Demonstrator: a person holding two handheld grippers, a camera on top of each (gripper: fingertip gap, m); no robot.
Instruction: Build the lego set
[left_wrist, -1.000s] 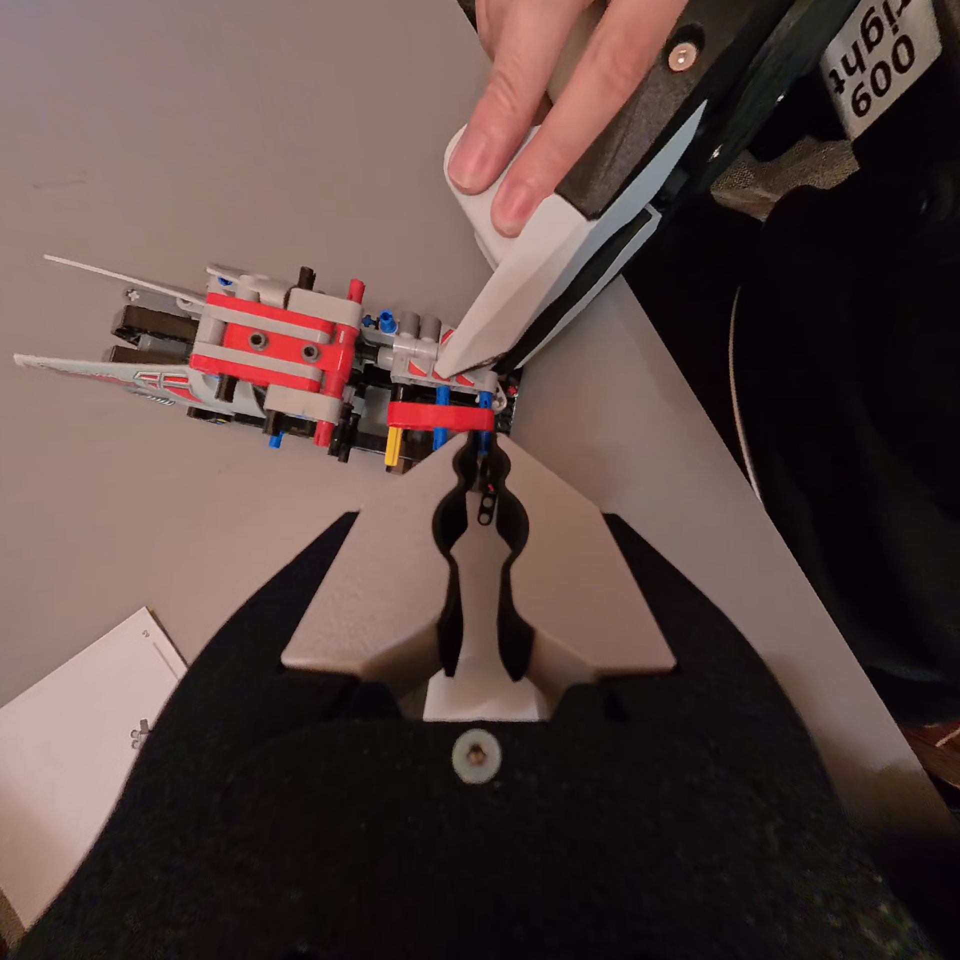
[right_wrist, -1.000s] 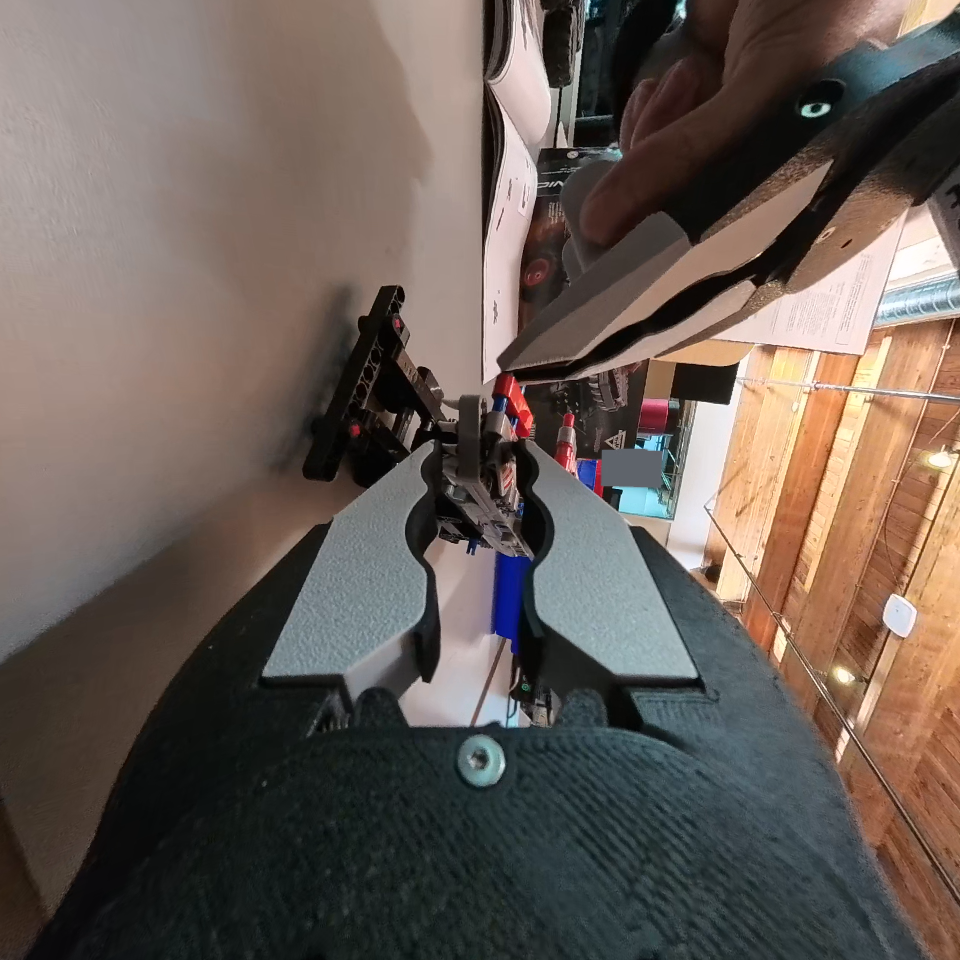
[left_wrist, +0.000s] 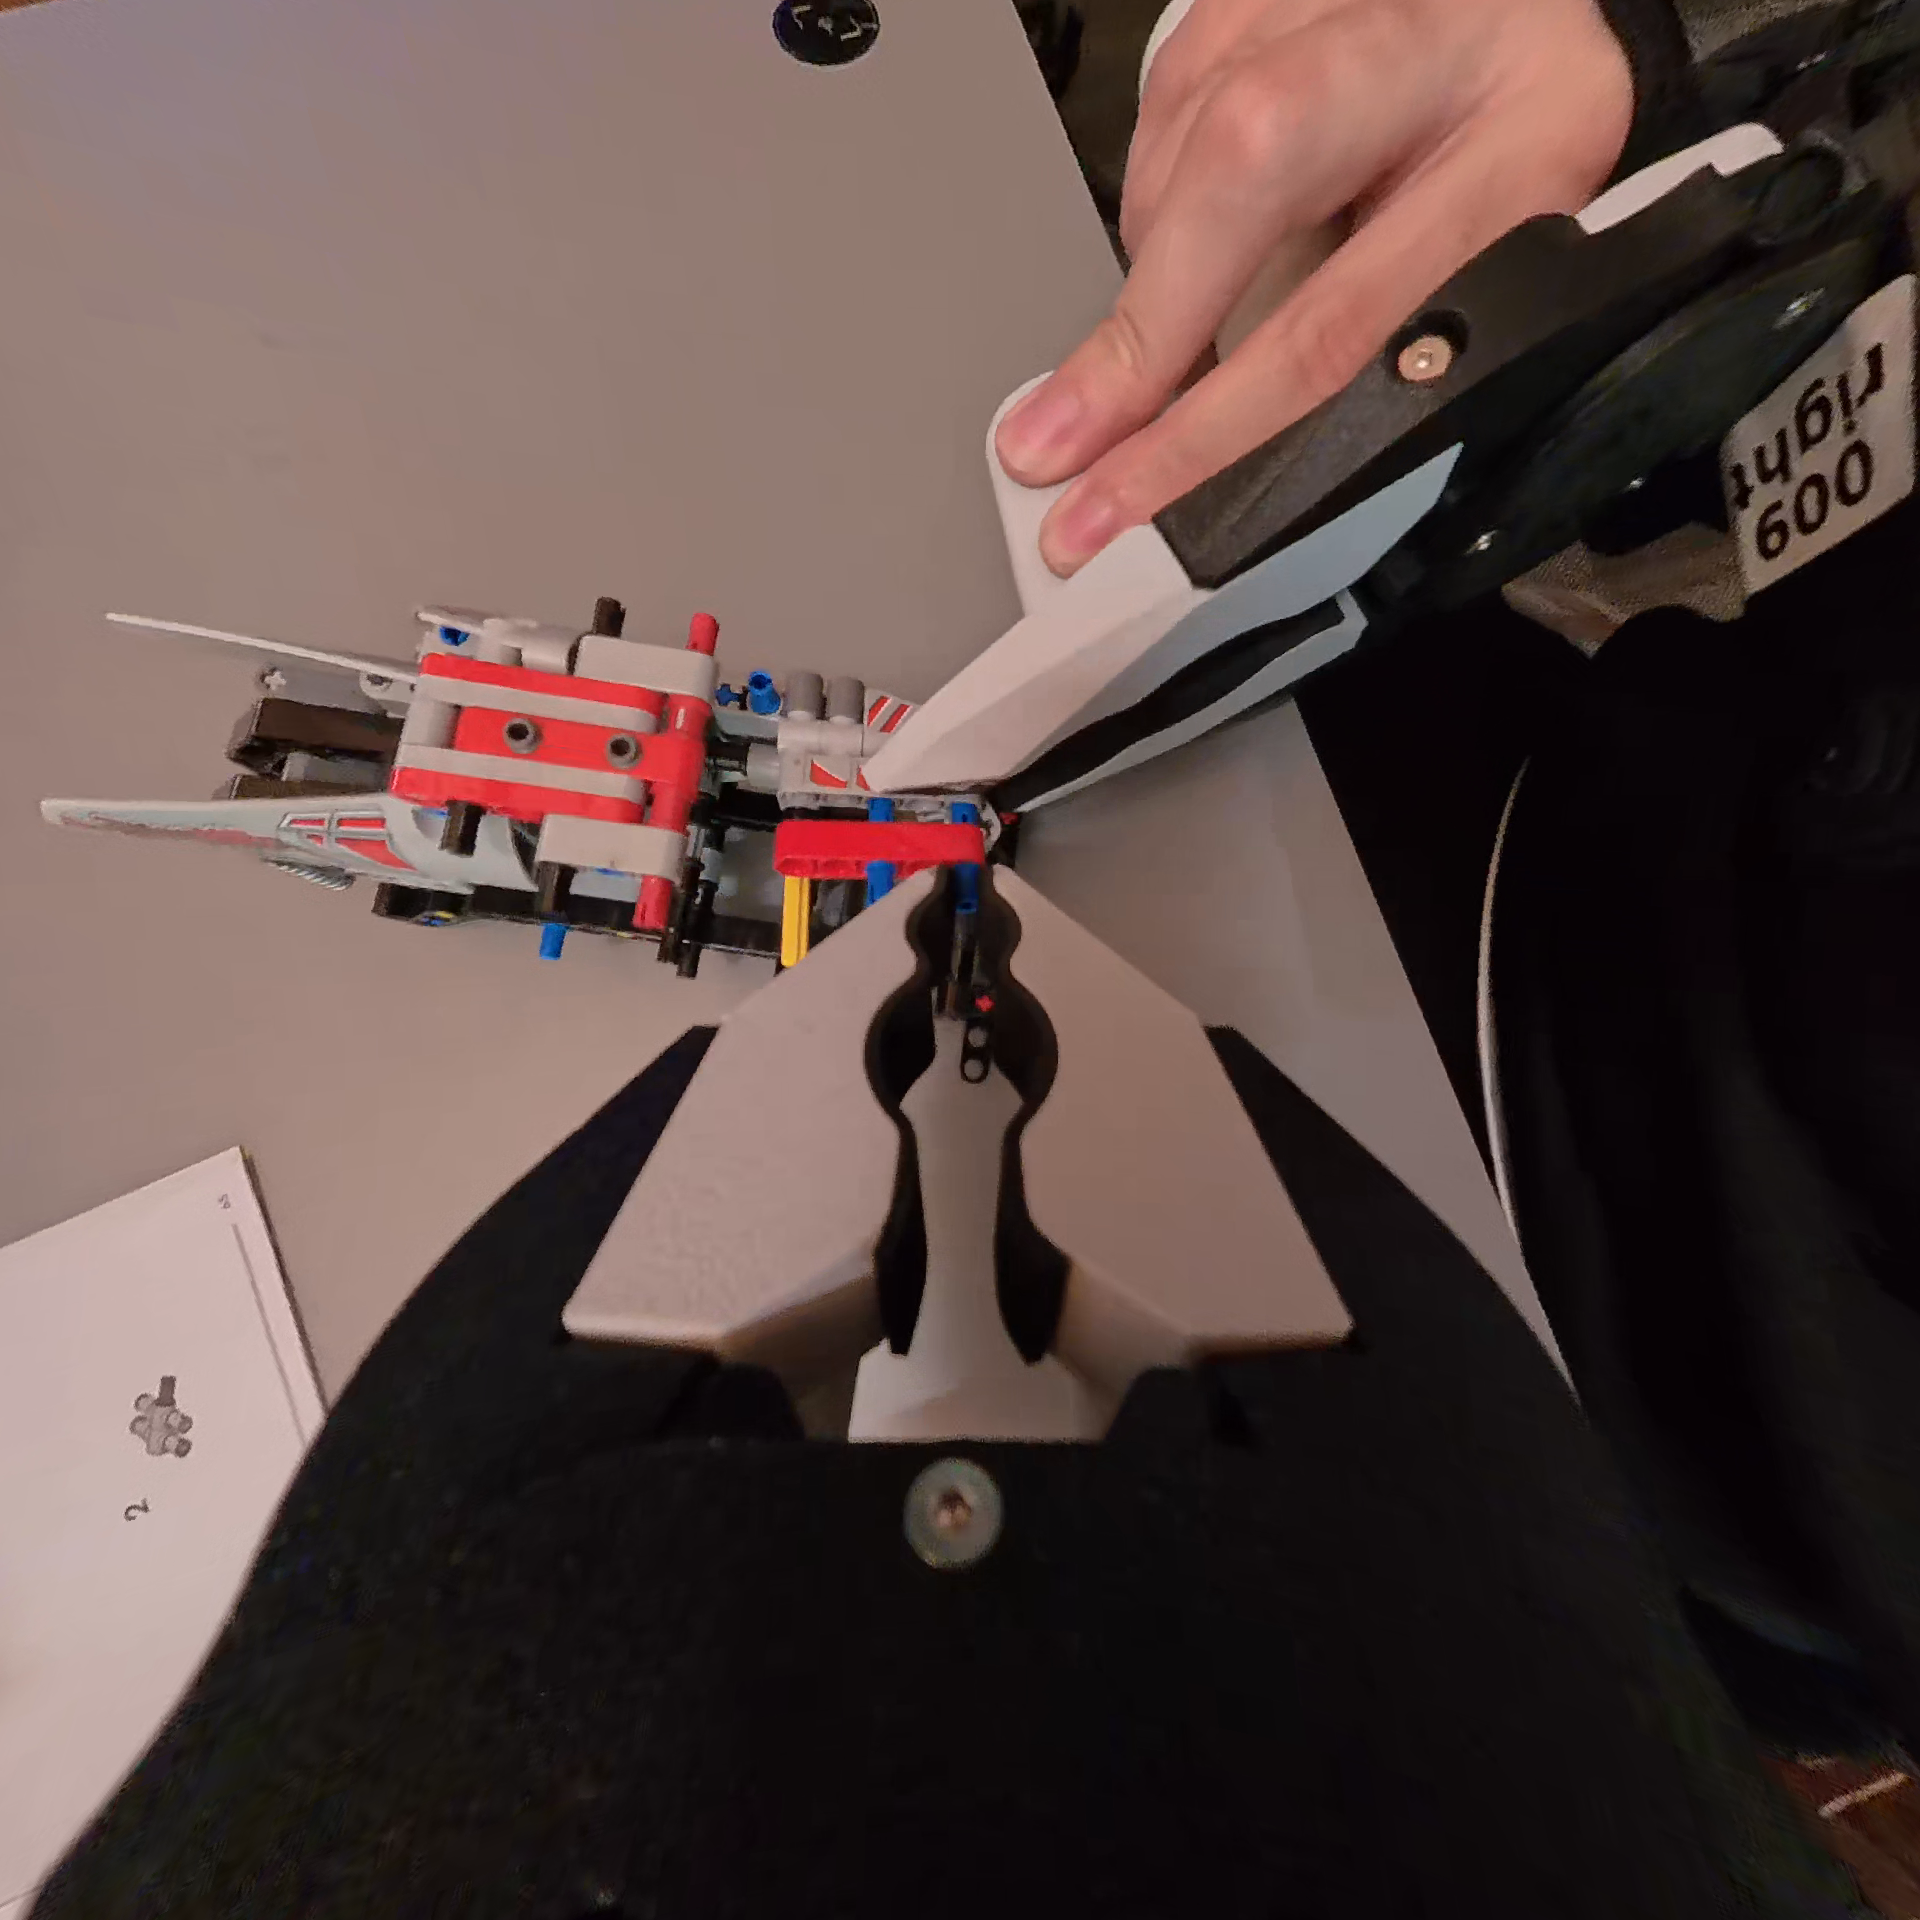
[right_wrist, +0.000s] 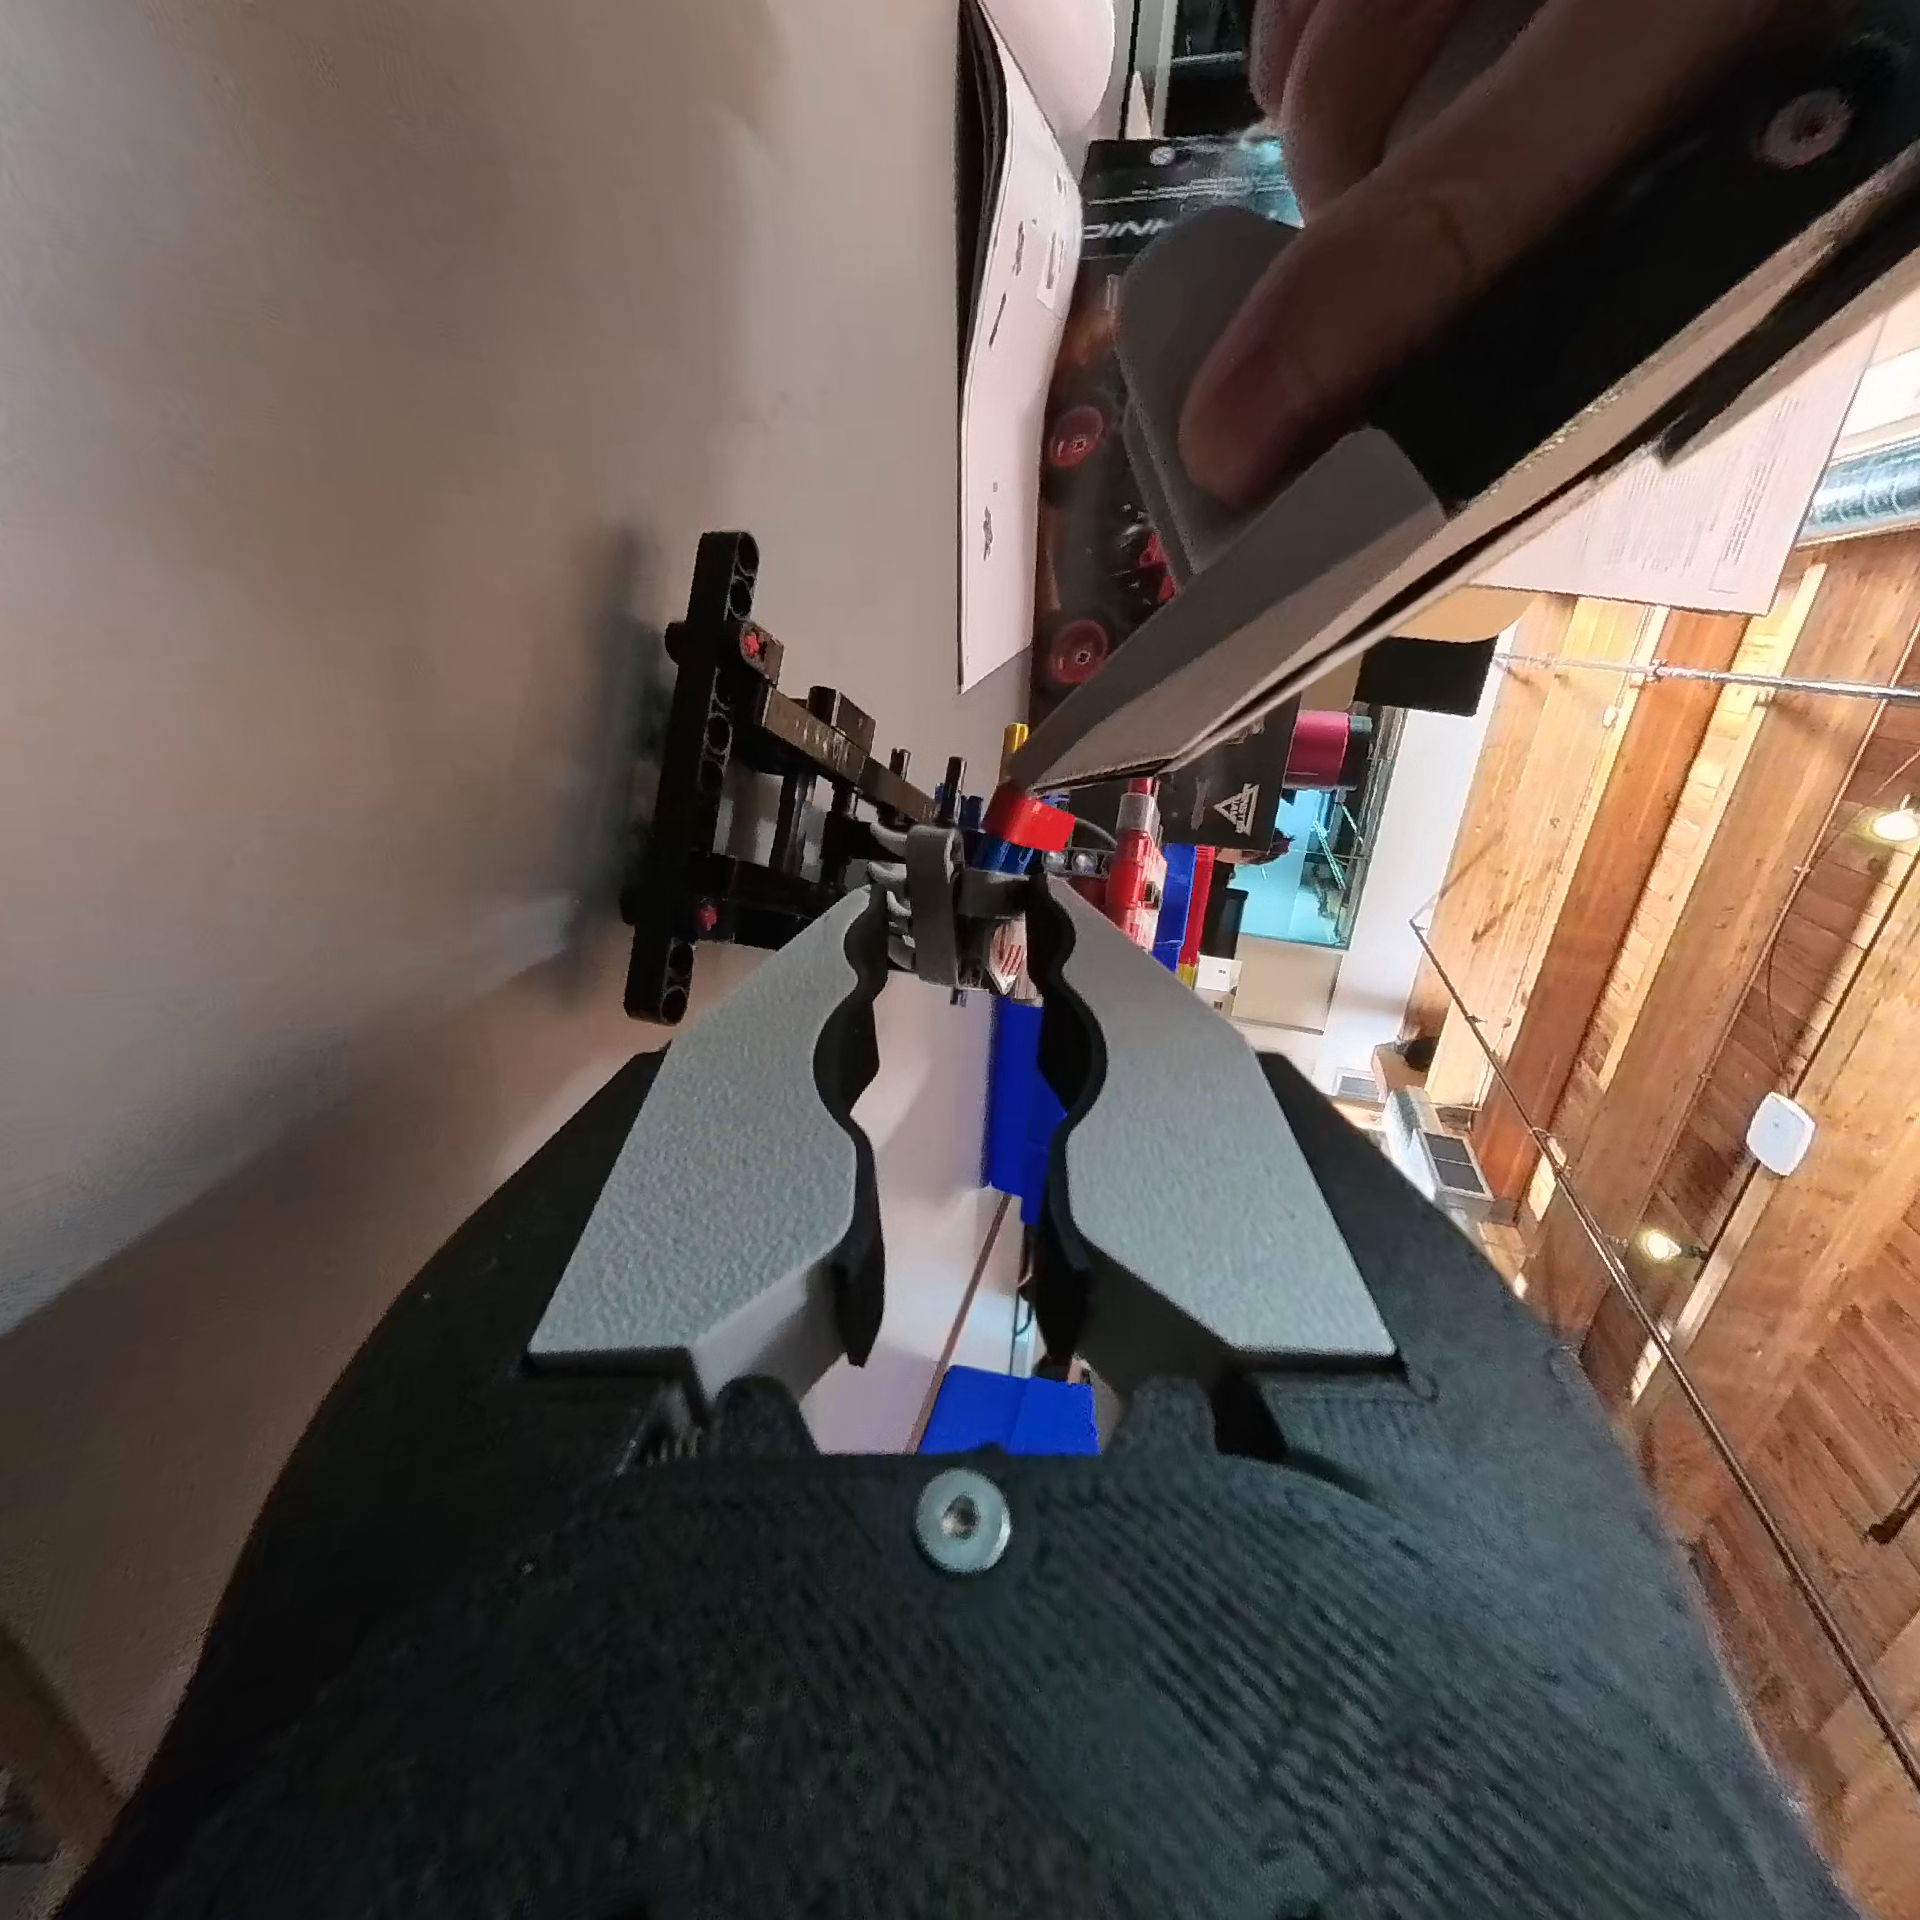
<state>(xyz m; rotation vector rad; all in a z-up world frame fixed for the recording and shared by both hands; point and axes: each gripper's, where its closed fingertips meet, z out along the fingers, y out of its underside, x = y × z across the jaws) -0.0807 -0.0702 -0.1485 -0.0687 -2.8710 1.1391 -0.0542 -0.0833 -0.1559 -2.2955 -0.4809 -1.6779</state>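
Red beam (left_wrist: 878, 844) is now pinched at 12 o'clock by the left gripper (left_wrist: 961, 883); the model (left_wrist: 582, 790) stays clamped in the right gripper (right_wrist: 961, 914), seating underway.

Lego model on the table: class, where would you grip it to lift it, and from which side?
Take the Lego model by its red-and-grey block, from above, jaws across the block's flat, parallel long sides. The thin pointed panels beyond it would probably flex.

Red-grey-black lego model (left_wrist: 582, 790) lies lengthwise on table, apparently part-built.
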